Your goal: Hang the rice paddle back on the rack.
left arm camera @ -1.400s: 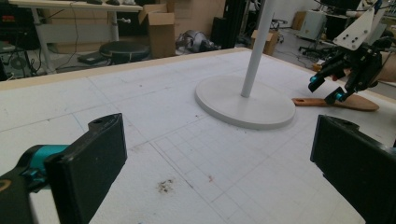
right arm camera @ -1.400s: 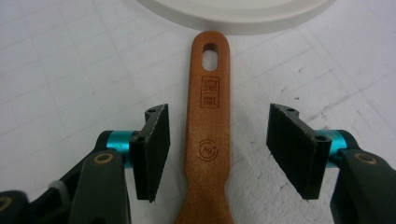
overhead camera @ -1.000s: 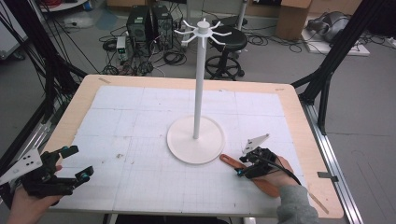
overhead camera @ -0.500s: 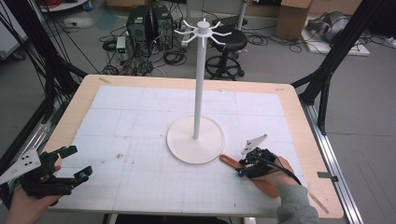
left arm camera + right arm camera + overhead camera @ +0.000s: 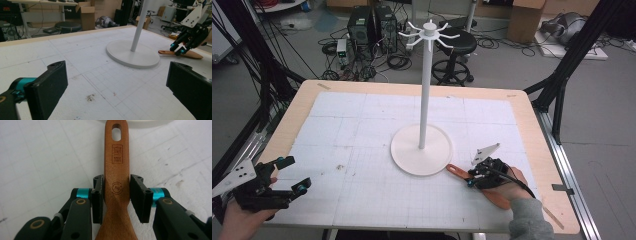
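1. The wooden spoon [image 5: 117, 182] lies flat on the table [image 5: 362, 125], at about four o'clock from the stand [image 5: 422, 150]. Its handle tip, with the hanging hole, lies at the rim of the stand's base; whether it touches I cannot tell.
2. The right gripper [image 5: 116, 192] straddles the handle just above where it widens. Its jaws have just been closing on the spoon, and in the right gripper view both pads meet the handle's edges, so I judge it clamped or all but.
3. Make sure the squeeze is firm before lifting; a flat, smooth handle can pivot between pads.
4. Keep the grip square across the handle, as it is now, so the hole end stays pointing at twelve o'clock from the jaws.
5. Lift straight up first, clear of the base, then tilt.
6. The hooks sit at the pole's top, so the hole probably goes there; approach slowly.
7. The left gripper [image 5: 272, 182] hovers at the table's seven o'clock corner, jaws apart and holding nothing; keep it clear.
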`<state>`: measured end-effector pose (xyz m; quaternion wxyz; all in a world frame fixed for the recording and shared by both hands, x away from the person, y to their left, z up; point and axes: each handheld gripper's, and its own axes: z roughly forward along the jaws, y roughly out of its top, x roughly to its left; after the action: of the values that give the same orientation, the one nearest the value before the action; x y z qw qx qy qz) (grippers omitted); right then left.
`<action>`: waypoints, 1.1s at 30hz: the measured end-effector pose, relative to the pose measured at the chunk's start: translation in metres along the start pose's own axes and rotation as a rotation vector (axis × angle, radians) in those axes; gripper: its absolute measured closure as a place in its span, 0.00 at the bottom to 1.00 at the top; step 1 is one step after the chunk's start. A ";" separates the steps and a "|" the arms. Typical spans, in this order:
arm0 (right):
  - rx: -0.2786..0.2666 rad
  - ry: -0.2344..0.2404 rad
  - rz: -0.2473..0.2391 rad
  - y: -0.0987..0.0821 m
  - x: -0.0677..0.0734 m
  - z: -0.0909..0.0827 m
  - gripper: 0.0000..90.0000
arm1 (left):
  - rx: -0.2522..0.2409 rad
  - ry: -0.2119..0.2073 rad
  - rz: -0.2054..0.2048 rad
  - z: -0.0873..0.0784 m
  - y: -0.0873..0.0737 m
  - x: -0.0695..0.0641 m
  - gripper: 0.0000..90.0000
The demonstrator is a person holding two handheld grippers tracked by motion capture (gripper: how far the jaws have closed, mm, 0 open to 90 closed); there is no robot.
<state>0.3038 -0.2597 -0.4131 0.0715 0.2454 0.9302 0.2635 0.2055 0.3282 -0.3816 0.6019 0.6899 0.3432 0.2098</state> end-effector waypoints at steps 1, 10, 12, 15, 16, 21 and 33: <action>-0.015 -0.002 0.001 0.000 0.000 -0.002 0.72 | -0.001 -0.001 0.000 0.000 0.000 0.000 0.05; -0.118 -0.049 0.005 0.002 0.002 -0.021 0.72 | 0.001 -0.006 0.003 0.002 0.001 0.000 0.05; -0.139 -0.051 0.005 0.003 0.003 -0.025 0.72 | 0.001 -0.007 0.003 0.003 0.001 0.000 0.05; -0.157 -0.065 -0.004 0.004 0.004 -0.029 0.72 | -0.001 -0.009 0.003 0.003 0.001 0.000 0.05; -0.161 -0.073 -0.004 0.004 0.004 -0.030 0.72 | 0.000 -0.009 0.003 0.003 0.001 0.000 0.05; -0.203 -0.092 -0.007 0.004 0.005 -0.037 0.72 | 0.000 -0.010 0.004 0.004 0.002 0.000 0.05; -0.277 -0.105 0.006 0.003 0.006 -0.050 0.73 | -0.005 -0.014 -0.001 0.005 0.001 0.000 0.05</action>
<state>0.2871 -0.2768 -0.3689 0.1524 0.2492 0.8792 0.3764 0.2093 0.3249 -0.3811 0.6060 0.6897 0.3388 0.2057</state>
